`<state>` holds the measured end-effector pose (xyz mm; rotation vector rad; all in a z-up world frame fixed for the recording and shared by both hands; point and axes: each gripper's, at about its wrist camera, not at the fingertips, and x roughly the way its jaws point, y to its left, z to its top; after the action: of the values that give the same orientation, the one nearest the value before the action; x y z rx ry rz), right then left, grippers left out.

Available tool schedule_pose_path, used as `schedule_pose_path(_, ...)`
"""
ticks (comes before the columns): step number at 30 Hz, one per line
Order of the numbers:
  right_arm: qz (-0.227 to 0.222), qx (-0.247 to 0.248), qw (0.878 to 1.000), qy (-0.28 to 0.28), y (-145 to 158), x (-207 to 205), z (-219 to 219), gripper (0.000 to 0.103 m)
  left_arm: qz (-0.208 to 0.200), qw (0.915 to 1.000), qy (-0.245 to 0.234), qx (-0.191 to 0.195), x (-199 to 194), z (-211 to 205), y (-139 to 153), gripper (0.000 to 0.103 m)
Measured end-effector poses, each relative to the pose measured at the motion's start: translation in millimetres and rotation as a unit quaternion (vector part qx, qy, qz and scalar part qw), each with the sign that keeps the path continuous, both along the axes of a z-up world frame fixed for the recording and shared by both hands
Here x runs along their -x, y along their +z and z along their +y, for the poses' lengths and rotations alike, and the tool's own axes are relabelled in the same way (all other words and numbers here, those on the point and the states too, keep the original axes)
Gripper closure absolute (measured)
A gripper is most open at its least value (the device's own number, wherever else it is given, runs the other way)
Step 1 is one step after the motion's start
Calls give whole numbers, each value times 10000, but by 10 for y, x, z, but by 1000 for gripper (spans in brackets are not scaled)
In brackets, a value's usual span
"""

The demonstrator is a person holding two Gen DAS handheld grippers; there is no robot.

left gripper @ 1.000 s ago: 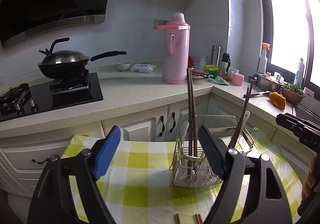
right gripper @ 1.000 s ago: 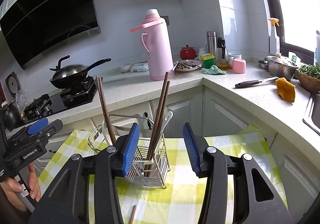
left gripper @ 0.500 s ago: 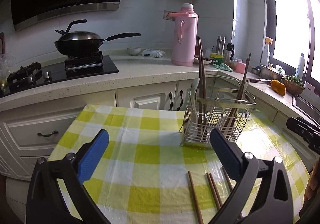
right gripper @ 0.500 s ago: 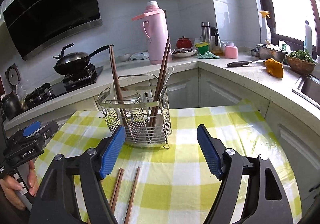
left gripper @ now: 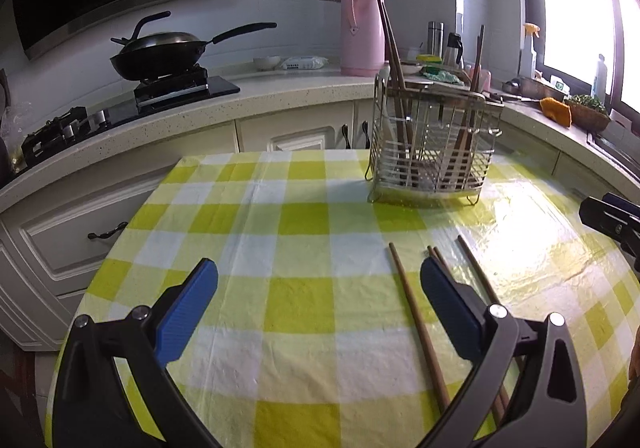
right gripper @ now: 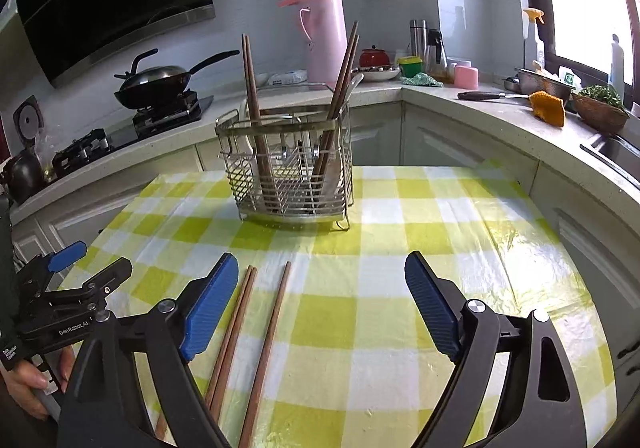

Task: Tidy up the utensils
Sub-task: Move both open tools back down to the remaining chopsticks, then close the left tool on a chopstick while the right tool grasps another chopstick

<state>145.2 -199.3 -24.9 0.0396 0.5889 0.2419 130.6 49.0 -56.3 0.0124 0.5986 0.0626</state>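
1. Far left, my left gripper (left gripper: 318, 308) has dropped toward the table (left gripper: 248, 208) since a second ago, when it was up level with the rack. Its tongs stand wide with only checked cloth between them, holding nothing.
2. Just right of that, loose chopsticks (left gripper: 416, 322) are now in sight on the cloth; a second ago only their tips showed at the bottom edge. One lies between my left fingers near the right pad (left gripper: 448, 312), and the others run under and beyond that finger.
3. Centre and further back, the wire utensil rack (right gripper: 286, 168) stands upright on the table, with chopsticks and a pale spoon already sticking out. It looks farther off than before, so I've backed away from it.
4. From the right wrist view, the same loose chopsticks (right gripper: 264, 348) lie beside the left pad (right gripper: 208, 308) of my right gripper (right gripper: 320, 308).
5. The right tongs are opening, much wider than a second ago, and empty.
6. My read: a drop-off is finished, and both hands are coming down for the next pick-up from the cloth.
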Motion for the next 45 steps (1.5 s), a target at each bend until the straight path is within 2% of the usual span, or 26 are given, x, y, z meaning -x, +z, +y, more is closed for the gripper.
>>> schedule_pose_path(8,434,173,9989,0,-319,-38,5,22,359,9993,37,-15,6,78,-210,5)
schedule_pose_path(22,1051,591,9922,306,-720,-221,301,22,671,9977,-52,47,-143,48,-286,5)
schedule_pose_path(28,1162,673,9901,410,-749,-357,417,34,793,9968,-77,30,-187,30,-338,5)
schedule_pose_path(33,1368,725,9868,472,-807,-504,522,52,821,9966,-97,28,-206,23,-353,5)
schedule_pose_path(40,1398,864,9849,547,-861,-596,660,61,971,9946,-278,217,-273,-39,-360,5)
schedule_pose_path(42,1369,876,9851,562,-859,-595,653,76,1012,9939,-362,229,-300,-91,-363,5)
schedule_pose_path(45,1334,916,9851,582,-856,-580,628,89,1065,9932,-455,154,-350,-187,-370,6)
